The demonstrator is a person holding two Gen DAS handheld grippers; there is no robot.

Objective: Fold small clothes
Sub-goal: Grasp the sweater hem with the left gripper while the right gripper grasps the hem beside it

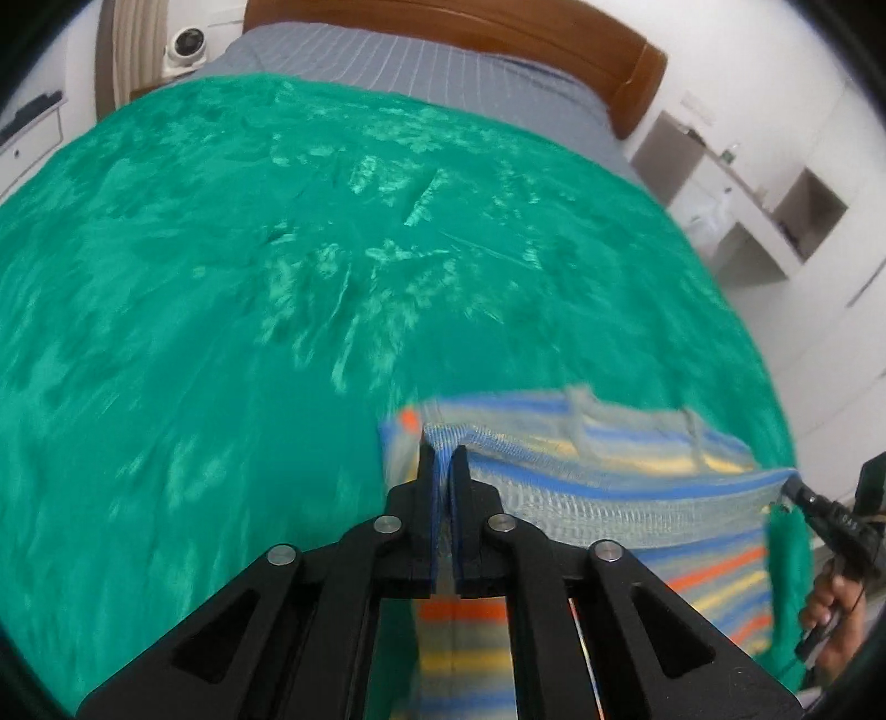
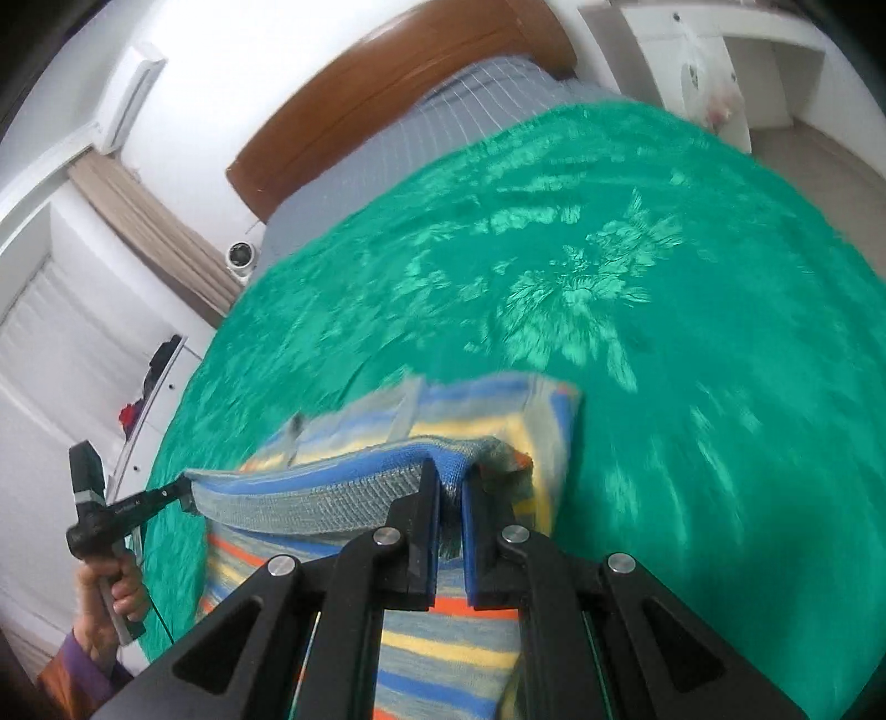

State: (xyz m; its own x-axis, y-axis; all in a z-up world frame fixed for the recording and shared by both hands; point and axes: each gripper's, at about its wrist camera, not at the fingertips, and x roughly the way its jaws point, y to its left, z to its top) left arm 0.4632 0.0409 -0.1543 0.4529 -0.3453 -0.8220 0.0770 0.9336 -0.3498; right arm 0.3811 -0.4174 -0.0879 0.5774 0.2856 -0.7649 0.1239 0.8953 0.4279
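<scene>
A small striped knit garment (image 1: 598,487), blue, yellow, grey and orange, is stretched between both grippers above the green bedspread (image 1: 221,277). My left gripper (image 1: 443,451) is shut on its left edge. My right gripper (image 2: 451,468) is shut on the garment (image 2: 354,487) at its right edge. The right gripper's tip (image 1: 797,490) shows at the far right of the left wrist view, and the left gripper (image 2: 185,493) shows at the left of the right wrist view, each pinching the taut top edge. The lower part of the garment hangs folded below.
The bedspread (image 2: 609,277) covers most of a bed with a grey striped sheet (image 1: 387,61) and a wooden headboard (image 1: 609,50). White shelves (image 1: 775,210) stand to the right of the bed. A white camera (image 1: 185,47) sits near the headboard.
</scene>
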